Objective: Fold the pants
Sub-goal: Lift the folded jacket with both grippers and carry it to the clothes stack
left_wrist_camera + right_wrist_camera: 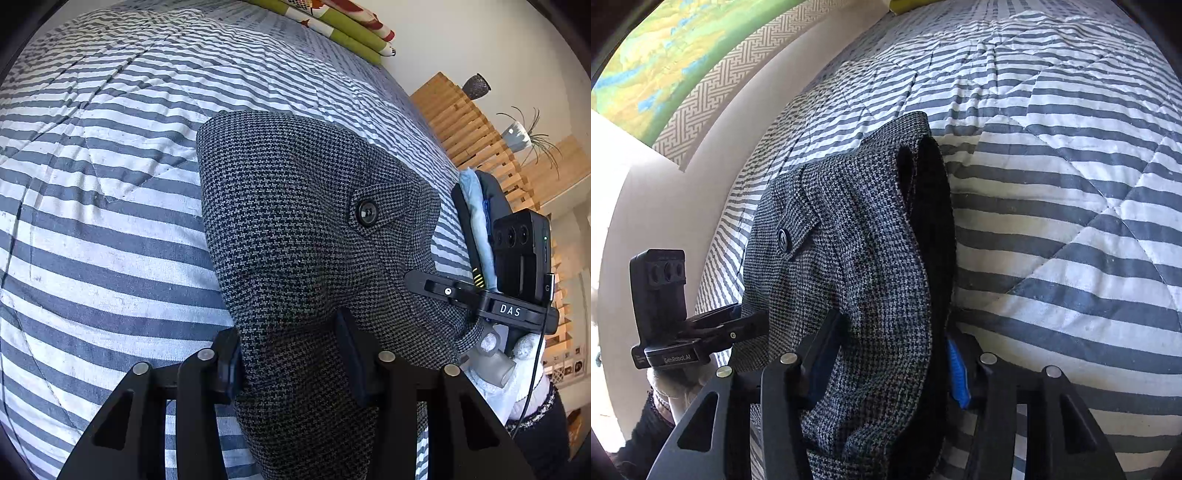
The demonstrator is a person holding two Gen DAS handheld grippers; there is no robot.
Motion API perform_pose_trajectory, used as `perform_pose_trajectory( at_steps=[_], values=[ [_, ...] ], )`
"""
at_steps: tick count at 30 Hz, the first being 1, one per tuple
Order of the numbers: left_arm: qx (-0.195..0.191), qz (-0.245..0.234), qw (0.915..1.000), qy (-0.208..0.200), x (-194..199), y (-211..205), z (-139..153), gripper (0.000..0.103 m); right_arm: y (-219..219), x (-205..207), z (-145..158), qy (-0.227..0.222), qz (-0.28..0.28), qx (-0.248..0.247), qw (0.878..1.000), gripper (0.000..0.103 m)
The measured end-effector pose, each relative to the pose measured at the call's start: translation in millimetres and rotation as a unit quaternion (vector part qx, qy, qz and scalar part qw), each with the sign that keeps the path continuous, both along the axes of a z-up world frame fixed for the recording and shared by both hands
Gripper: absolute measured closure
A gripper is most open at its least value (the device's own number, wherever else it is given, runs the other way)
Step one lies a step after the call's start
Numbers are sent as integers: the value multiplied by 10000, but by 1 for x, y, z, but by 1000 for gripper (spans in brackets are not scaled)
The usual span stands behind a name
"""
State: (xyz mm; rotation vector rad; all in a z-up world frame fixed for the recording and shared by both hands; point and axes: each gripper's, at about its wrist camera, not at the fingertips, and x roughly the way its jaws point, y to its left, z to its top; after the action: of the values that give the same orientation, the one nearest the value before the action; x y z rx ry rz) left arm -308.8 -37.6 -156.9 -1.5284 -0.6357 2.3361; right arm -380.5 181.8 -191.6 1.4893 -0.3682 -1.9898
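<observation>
Both edges of the houndstooth pants (pixel 295 229) are clamped, one by the left gripper (pixel 291 363) at 6 o'clock, one by the right gripper (pixel 894 363), bunched above the striped bed (pixel 103 229); folding is judged barely begun, laying flat left.

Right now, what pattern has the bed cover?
Grey-blue and white stripes on the bed cover; the right wrist view shows it best.

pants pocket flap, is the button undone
No, the black button sits fastened through the pointed flap on the houndstooth pants.
</observation>
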Motion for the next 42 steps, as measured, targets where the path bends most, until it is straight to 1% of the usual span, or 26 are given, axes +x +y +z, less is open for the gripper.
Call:
perform_pose_trajectory(
  at_steps=[1,3,4,5,7,12,16,19,23,26,28,30,36,40,42],
  values=[
    [-4,4,10000,27,0,1,1,65,0,0,0,-8,-24,-21,10000,62],
    [-28,39,9999,93,1,4,5,71,2,1,-2,-36,-117,-128,9998,69],
    [-64,52,9999,124,1,5,6,75,2,2,-3,-23,-178,-146,9997,70],
    [-95,78,9998,160,2,6,9,76,0,3,-2,0,-194,-170,9997,75],
    [-71,123,9997,207,4,9,14,81,-3,8,1,91,-295,-68,9995,77],
    [-16,74,9995,316,17,17,35,85,-13,26,21,419,-501,211,9976,82],
    [-48,-57,9990,451,38,24,63,86,-17,49,47,655,-554,133,9962,84],
    [-93,-152,9982,572,59,34,85,86,-18,74,68,880,-582,158,9943,85],
    [-108,-337,9967,727,90,49,117,86,-5,112,95,1052,-705,56,9919,85],
    [-185,-568,9947,842,113,77,136,86,6,141,114,1164,-847,11,9896,85],
    [-179,-733,9932,883,126,99,144,86,16,164,126,1325,-924,110,9868,85],
    [-140,-919,9915,915,137,122,151,86,30,183,133,1387,-1060,167,9845,85],
    [-22,-1491,9824,1129,162,209,180,86,97,232,156,1512,-1609,227,9751,85],
    [25,-1768,9748,1361,168,268,203,86,141,255,176,1774,-1955,387,9638,85],
    [39,-1857,9713,1484,169,296,216,86,161,260,185,1884,-2128,413,9579,85]
  ],
)
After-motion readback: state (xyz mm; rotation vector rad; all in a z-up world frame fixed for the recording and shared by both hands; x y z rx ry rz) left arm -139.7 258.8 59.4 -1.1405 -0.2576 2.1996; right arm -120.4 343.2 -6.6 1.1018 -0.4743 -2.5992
